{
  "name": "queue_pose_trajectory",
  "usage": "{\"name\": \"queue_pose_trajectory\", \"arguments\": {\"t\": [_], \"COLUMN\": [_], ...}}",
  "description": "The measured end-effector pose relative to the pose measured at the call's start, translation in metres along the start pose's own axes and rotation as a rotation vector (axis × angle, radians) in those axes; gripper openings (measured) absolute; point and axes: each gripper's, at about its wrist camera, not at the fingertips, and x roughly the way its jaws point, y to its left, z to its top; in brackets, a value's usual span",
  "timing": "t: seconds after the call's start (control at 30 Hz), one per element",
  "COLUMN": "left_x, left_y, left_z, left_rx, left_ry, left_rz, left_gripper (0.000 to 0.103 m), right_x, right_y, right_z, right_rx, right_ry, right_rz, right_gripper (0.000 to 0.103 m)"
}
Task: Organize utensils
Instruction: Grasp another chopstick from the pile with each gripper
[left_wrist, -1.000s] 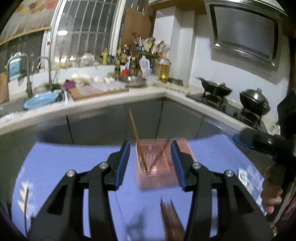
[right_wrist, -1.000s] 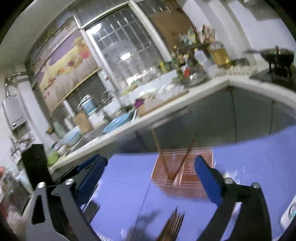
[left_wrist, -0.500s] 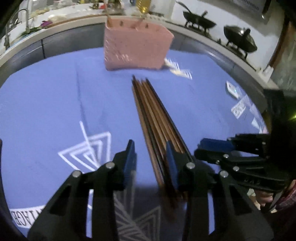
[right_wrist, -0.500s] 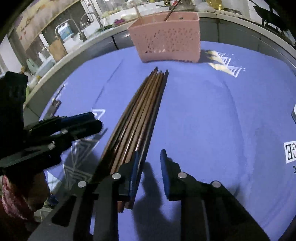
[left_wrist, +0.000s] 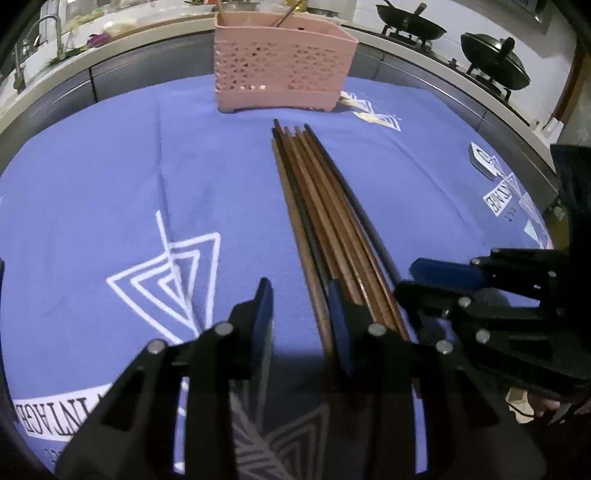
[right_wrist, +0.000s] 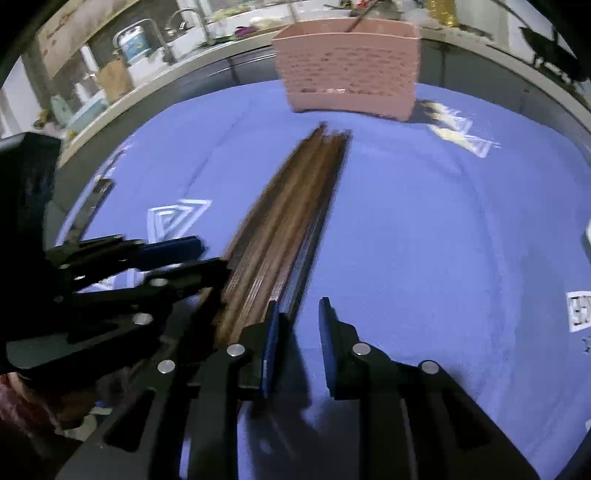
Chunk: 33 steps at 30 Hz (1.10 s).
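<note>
Several brown chopsticks (left_wrist: 325, 218) lie side by side on the blue cloth (left_wrist: 110, 177), pointing at a pink perforated holder (left_wrist: 280, 70) at the far edge; two chopsticks stand in it. My left gripper (left_wrist: 301, 314) is open, low over the cloth, its right finger at the left side of the bundle's near end. My right gripper (right_wrist: 295, 328) is open, its left finger at the bundle's (right_wrist: 284, 229) right side. The holder also shows in the right wrist view (right_wrist: 347, 70). Each gripper shows in the other's view.
The cloth has white triangle prints (left_wrist: 173, 273) and lettering. A small white object (left_wrist: 484, 162) lies at the cloth's right edge. Behind are a counter with a sink (right_wrist: 177, 33) and a stove with pans (left_wrist: 495, 62).
Both grippers have dropped from facing the kitchen to low over the cloth, closing in on the near end of the chopstick bundle from either side.
</note>
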Motion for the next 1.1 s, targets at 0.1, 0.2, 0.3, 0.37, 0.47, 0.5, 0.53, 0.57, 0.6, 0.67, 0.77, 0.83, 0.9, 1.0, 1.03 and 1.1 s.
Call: {"name": "queue_pose_trajectory", "arguments": {"t": [0.1,0.2,0.3,0.37,0.47,0.5,0.53,0.57,0.6,0.67,0.77,0.83,0.9,1.0,1.03,1.1], "left_x": [0.002,0.004,0.006,0.008,0.013,0.014,0.014,0.014,0.014,0.012,0.007,0.003,0.000,0.004,0.006,0.013], "left_y": [-0.004,-0.003,0.000,-0.003,-0.015,-0.017,-0.017,-0.014,-0.012,-0.008,0.002,0.009,0.014,0.017,0.017,0.017], "left_z": [0.003,0.007,0.009,0.011,0.011,0.011,0.012,0.012,0.012,0.012,0.009,0.006,0.004,0.012,0.015,0.027], "left_rx": [0.017,0.016,0.004,0.019,0.076,0.089,0.087,0.078,0.076,0.073,0.064,0.056,0.050,0.038,0.047,0.067], "left_ry": [-0.007,-0.014,-0.014,-0.014,-0.014,-0.018,-0.017,-0.015,-0.016,-0.014,-0.002,0.006,0.018,0.037,0.042,0.041], "left_rz": [0.036,0.065,0.074,0.096,0.172,0.181,0.178,0.169,0.170,0.165,0.146,0.145,0.126,0.122,0.127,0.134], "left_gripper": [0.031,0.031,0.031,0.030,0.031,0.031,0.031,0.030,0.024,0.008,0.006,0.006,0.007,0.008,0.008,0.010], "right_x": [-0.002,0.000,-0.001,-0.001,0.004,0.005,0.005,0.005,0.003,0.000,-0.006,-0.011,-0.014,-0.010,-0.007,0.001], "right_y": [0.002,0.007,0.002,0.000,0.005,0.008,0.008,0.005,0.000,-0.012,-0.021,-0.025,-0.030,-0.030,-0.028,-0.025], "right_z": [0.000,-0.001,0.000,0.002,0.003,0.002,0.002,0.002,0.002,0.002,-0.003,-0.008,-0.010,-0.001,0.005,0.017], "right_rx": [-0.019,-0.049,-0.037,-0.019,-0.031,-0.049,-0.060,-0.057,-0.042,-0.017,-0.008,-0.014,-0.010,-0.031,-0.039,-0.050], "right_ry": [-0.008,-0.015,-0.031,-0.036,-0.014,-0.021,-0.023,-0.024,-0.028,-0.027,-0.012,-0.001,0.014,0.041,0.049,0.062], "right_rz": [-0.038,-0.054,-0.086,-0.104,-0.083,-0.094,-0.098,-0.099,-0.109,-0.126,-0.137,-0.152,-0.145,-0.113,-0.096,-0.063], "right_gripper": [0.023,0.023,0.023,0.023,0.023,0.023,0.023,0.023,0.022,0.016,0.014,0.015,0.015,0.015,0.015,0.015]}}
